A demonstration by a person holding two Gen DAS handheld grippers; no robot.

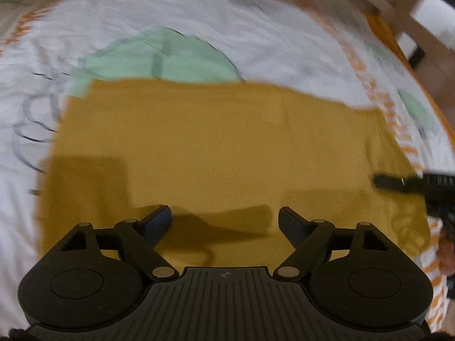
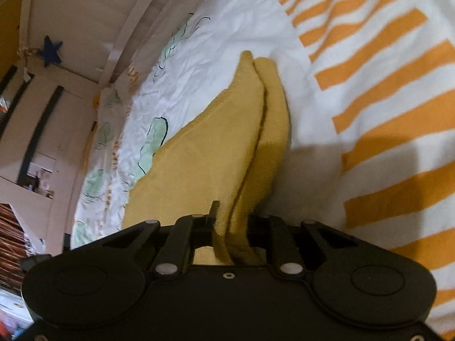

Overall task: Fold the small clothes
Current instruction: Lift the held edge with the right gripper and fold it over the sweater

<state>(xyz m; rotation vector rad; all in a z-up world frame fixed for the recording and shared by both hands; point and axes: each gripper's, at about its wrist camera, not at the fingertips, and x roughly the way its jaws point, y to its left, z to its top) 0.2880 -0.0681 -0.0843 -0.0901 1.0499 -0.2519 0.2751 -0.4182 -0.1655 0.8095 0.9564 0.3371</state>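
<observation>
Mustard garment (image 2: 216, 153) doubled edge may slip from my clamped right hand-held gripper (image 2: 231, 227) at 6 o'clock while my left hand-held gripper (image 1: 224, 218) hovers wide.

The right gripper (image 2: 231, 218) is clamped on a doubled edge of the mustard garment (image 2: 204, 156), which trails across the white bedspread (image 2: 227, 28) beside its orange-striped border (image 2: 384, 85).

The left tool (image 1: 224, 217) hovers level with its fingers spread wide apart and nothing between them. The right tool (image 2: 231, 221) is rolled onto its side, fingers pinched tight on a fold of mustard cloth (image 2: 199, 156).
</observation>
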